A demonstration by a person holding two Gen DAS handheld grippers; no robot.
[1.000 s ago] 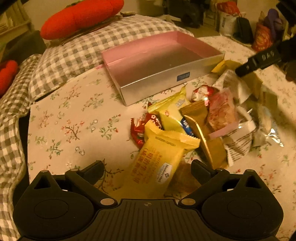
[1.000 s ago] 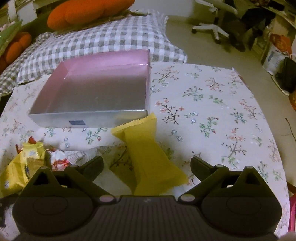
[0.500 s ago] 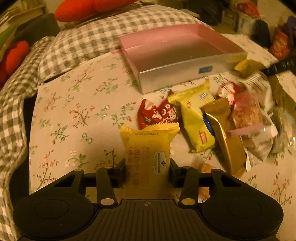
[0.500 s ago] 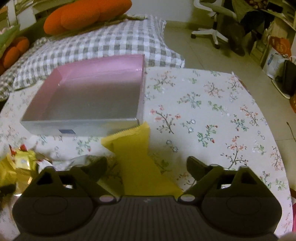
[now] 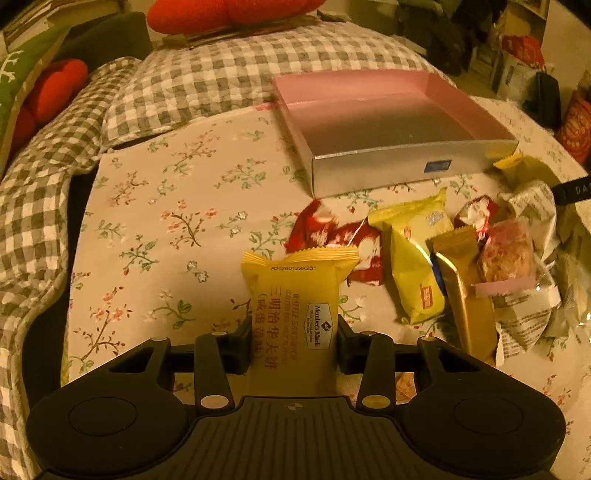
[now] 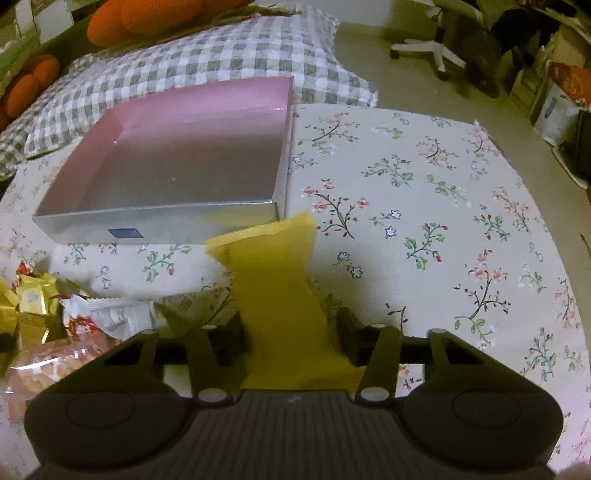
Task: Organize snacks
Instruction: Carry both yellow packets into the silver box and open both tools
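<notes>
My left gripper (image 5: pixel 294 341) is shut on a yellow waffle sandwich packet (image 5: pixel 297 299) and holds it above the floral tablecloth (image 5: pixel 159 221). My right gripper (image 6: pixel 291 338) is shut on a plain yellow packet (image 6: pixel 275 291), just in front of the box. The empty pink-lined silver box (image 5: pixel 413 162) stands at the back; it also shows in the right wrist view (image 6: pixel 166 221). A pile of snacks lies to the right in the left wrist view: a red packet (image 5: pixel 332 236), a yellow packet (image 5: pixel 417 258), a gold bar (image 5: pixel 465 291).
Checked cushions (image 5: pixel 221 85) and red plush toys (image 5: pixel 236 14) lie behind the table. More wrapped snacks (image 6: pixel 44 310) sit at the left in the right wrist view. An office chair base (image 6: pixel 436 48) and bags stand on the floor at the far right.
Both grippers have closed, each on a yellow packet. The left one has lifted its packet and drawn back to the left. The right one closed last.
</notes>
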